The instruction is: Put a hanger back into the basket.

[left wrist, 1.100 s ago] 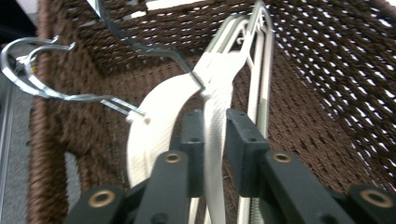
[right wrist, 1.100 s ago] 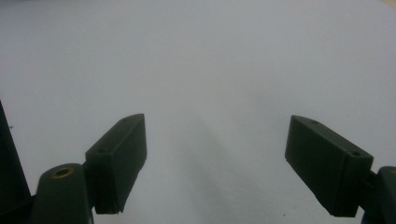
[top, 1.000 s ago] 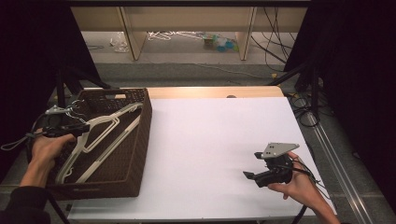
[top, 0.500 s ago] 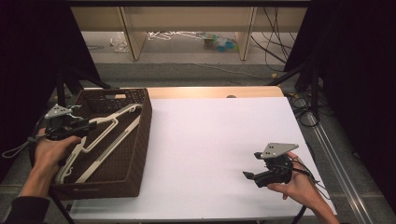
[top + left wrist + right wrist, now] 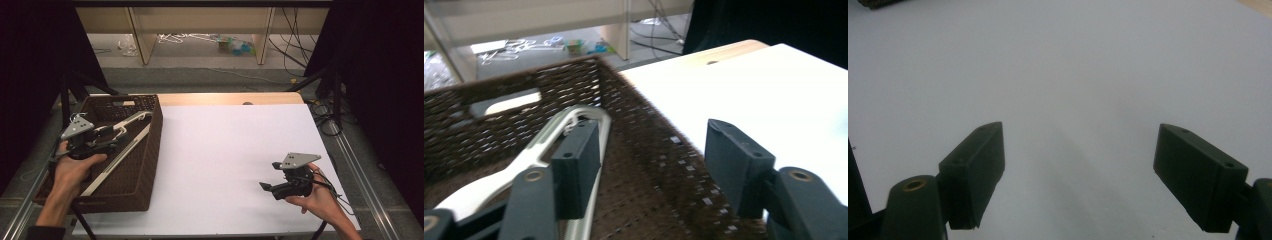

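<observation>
At the left edge of the high view, the left gripper [image 5: 114, 137] hangs over the brown wicker basket [image 5: 150, 150], pointing toward that basket's right wall. Its jaws stand wide apart with nothing between them. In the left gripper view, one jaw sits in front of a white hanger [image 5: 544, 150]; whether it touches the hanger I cannot tell, and the other jaw stands over the right wall of the basket [image 5: 644, 130]. The white hangers [image 5: 127, 135] lie inside the basket, running from its upper middle down toward its lower left, close along the inner side of the right wall. The basket's right rim lies just beside the left edge of the white table top [image 5: 230, 160], near the table's left border.

In the lower right of the high view, the right gripper [image 5: 266, 187] is held in a hand [image 5: 315, 200] just above the bare white surface, pointing left, well apart from the basket. Its jaws are also spread wide and empty; the right gripper view shows plain white table [image 5: 1073, 75] between and ahead of them. A broad bare stretch of table lies between the two grippers, reaching up to the wooden strip [image 5: 225, 98] along the far edge.
</observation>
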